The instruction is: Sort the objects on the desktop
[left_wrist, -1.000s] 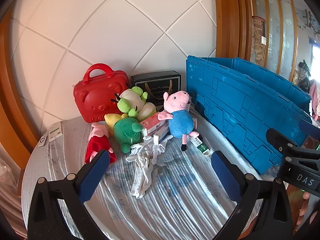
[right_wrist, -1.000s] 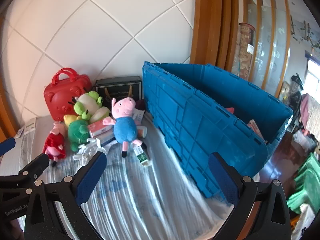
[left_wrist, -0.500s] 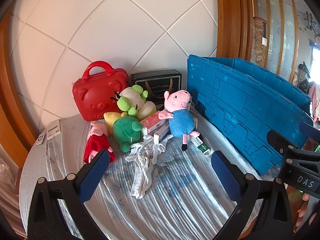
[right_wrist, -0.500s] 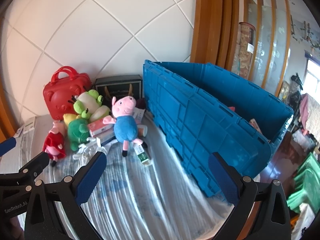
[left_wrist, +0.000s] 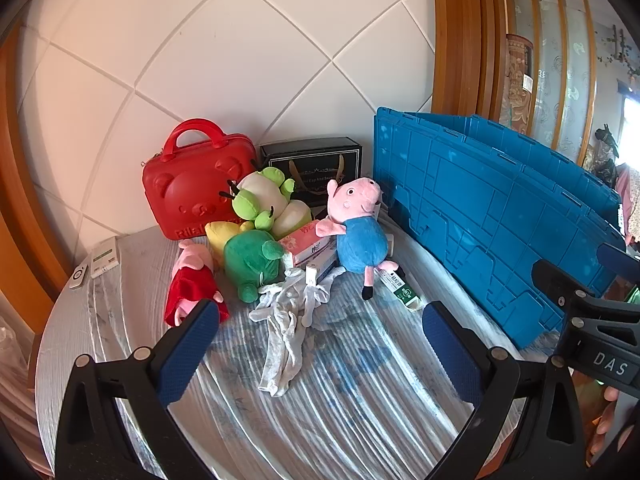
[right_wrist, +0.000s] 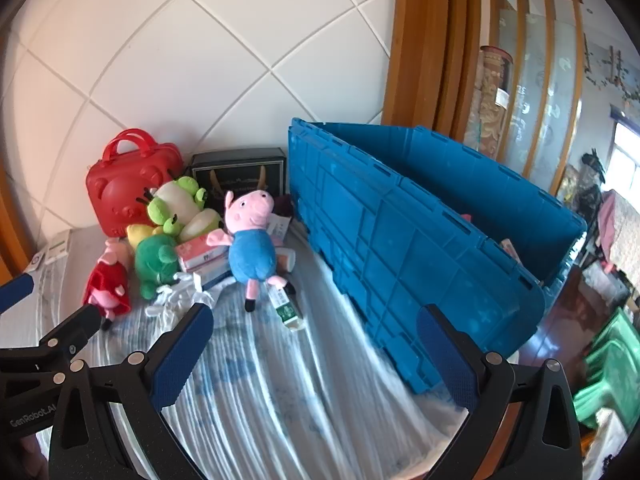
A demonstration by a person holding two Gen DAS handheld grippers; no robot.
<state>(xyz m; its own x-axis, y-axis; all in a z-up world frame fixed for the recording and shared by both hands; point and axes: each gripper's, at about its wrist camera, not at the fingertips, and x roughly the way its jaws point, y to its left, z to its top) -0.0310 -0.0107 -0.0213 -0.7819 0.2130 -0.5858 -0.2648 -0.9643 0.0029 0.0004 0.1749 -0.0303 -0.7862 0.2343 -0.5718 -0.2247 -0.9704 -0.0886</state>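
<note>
White tiled wall backs my desk, where the plush toys sit heaped by the red case, just beside the blue crate, I reckon for short sorting trips; my left hand-held gripper and right hand-held gripper hover spread wide, empty, poised to pick

The upper left and centre of both frames are filled by a white padded wall panel crossed by diagonal seams, framed at its right by a broad varnished wooden post. In the upper right, a wooden-slatted partition with patterned frosted glass is seen, and bright daylight is admitted through a window at the far right edge. A dark polished floor and green plastic stools are shown at the lower right.
</note>
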